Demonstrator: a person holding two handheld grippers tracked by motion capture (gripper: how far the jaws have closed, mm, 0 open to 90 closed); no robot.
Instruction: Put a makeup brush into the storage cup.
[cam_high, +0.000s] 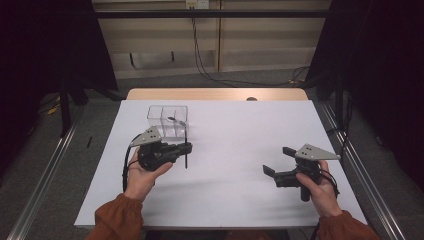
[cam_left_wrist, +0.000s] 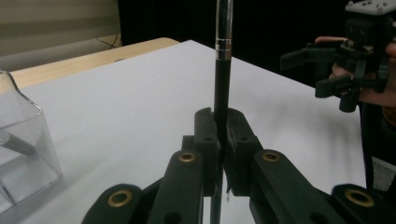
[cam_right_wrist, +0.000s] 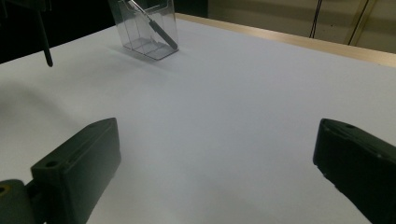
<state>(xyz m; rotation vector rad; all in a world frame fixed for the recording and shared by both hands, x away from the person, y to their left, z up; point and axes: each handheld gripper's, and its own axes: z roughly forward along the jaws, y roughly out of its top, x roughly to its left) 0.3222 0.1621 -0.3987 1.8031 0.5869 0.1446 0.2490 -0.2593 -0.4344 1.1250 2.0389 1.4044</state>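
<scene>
Pen (cam_left_wrist: 221, 79) is what we hold: our left gripper (cam_high: 186, 148) has its jaws closed tight on the black barrel, which stands upright between them. Just beyond that gripper sits the clear box (cam_high: 168, 120), a second pen (cam_right_wrist: 156, 26) leaning inside it, with the table's left edge (cam_high: 102, 165) close by. To its right we see bare white table. Our right gripper (cam_high: 276, 161) waits there, jaws spread wide and holding nothing, near the right edge.

White table (cam_high: 240, 150) with a wooden strip (cam_high: 215, 94) along its far edge; grey floor (cam_high: 100, 120); black curtains (cam_high: 45, 45) at both sides; beige wall (cam_high: 260, 40) behind, cables (cam_high: 205, 65) hanging
</scene>
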